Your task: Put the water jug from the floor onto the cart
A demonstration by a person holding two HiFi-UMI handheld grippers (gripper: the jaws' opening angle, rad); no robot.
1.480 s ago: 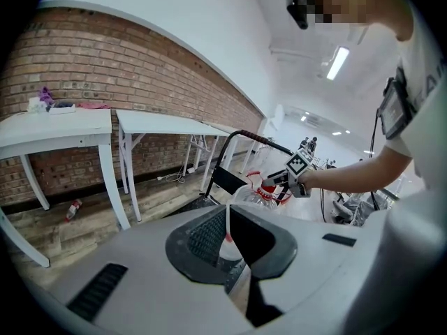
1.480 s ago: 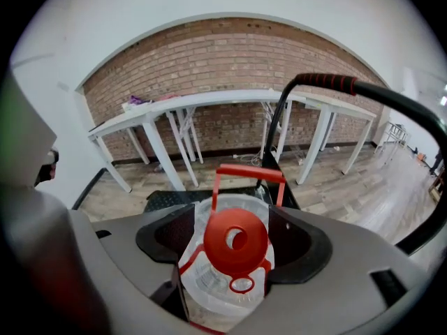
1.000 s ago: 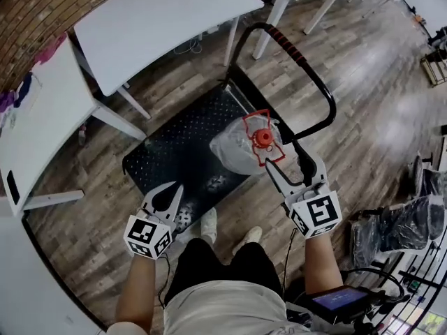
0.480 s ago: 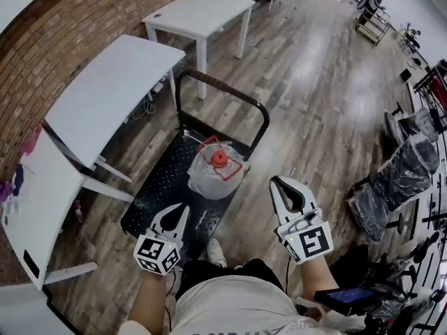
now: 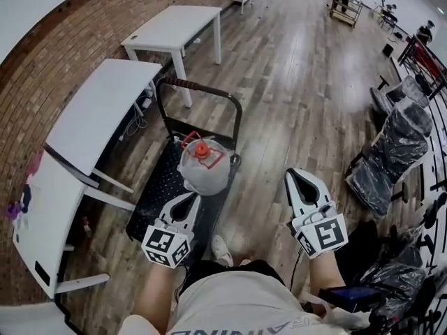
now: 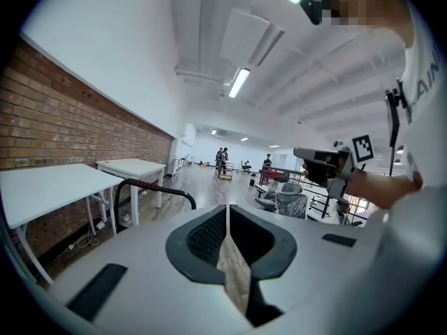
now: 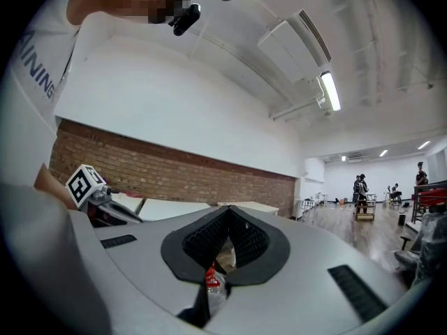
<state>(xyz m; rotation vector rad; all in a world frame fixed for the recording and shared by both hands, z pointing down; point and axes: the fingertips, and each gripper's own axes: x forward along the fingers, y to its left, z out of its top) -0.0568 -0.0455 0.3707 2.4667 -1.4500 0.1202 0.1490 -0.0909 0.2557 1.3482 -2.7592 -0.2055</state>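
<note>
The clear water jug (image 5: 202,167) with its red cap and red handle stands upright on the black cart deck (image 5: 155,195), close to the cart's push handle (image 5: 199,88). My left gripper (image 5: 191,199) hovers over the deck's near end, just short of the jug and apart from it, shut with nothing in it. My right gripper (image 5: 299,176) is off to the right over the wood floor. Its jaws have just been closing and now stand shut and empty. In the right gripper view the jug (image 7: 211,285) shows only through the gap under the jaws.
Two white tables (image 5: 105,110) (image 5: 171,26) stand along the brick wall left of the cart. Plastic-wrapped office chairs (image 5: 391,152) crowd the right side. The person's feet (image 5: 222,246) are at the cart's near end. Open wood floor lies between cart and chairs.
Both grippers have drawn back and up from the jug. The right gripper left the jug's red handle and its jaws went from wide open to shut. The jug stays on the cart.
</note>
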